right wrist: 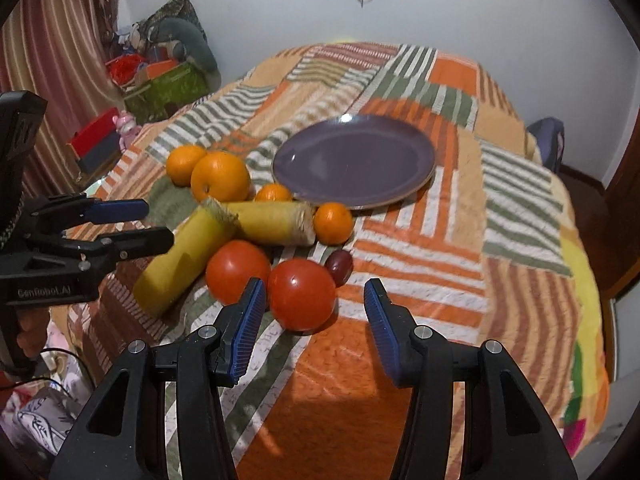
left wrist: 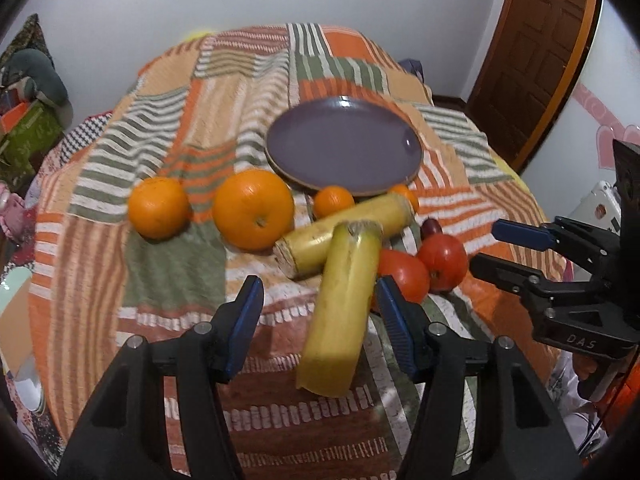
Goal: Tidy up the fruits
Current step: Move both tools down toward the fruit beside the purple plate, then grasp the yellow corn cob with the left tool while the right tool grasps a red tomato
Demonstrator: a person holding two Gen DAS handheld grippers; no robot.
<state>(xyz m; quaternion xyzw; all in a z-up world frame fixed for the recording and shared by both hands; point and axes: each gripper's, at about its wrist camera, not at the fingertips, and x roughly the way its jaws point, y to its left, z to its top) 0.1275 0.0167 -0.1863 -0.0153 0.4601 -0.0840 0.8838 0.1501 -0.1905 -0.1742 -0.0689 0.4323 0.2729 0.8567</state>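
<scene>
Both claws spread above fruit heaped on a quilted bed, in front of a bare purple plate.

Left wrist view: the left claw (left wrist: 318, 320) is spread with nothing pinched; a yellow cane piece (left wrist: 344, 304) lies between its fingers, untouched by the pads, leaning on a second cane piece (left wrist: 348, 232). Two large oranges (left wrist: 252, 208) sit left of them, two small oranges (left wrist: 333, 201) by the rim of the plate (left wrist: 344, 146), two tomatoes (left wrist: 442, 258) and a dark plum (left wrist: 431, 227) to the right (all on the quilt (left wrist: 172, 264)). The right claw (left wrist: 500, 252) shows at the right edge, spread.

Right wrist view: the right claw (right wrist: 316, 304) is spread and holds nothing, a tomato (right wrist: 302, 294) just ahead between its fingers; another tomato, plum (right wrist: 339, 266), cane pieces, oranges and plate (right wrist: 354, 160) lie beyond. The left claw (right wrist: 154, 226) stands open over a cane piece.
</scene>
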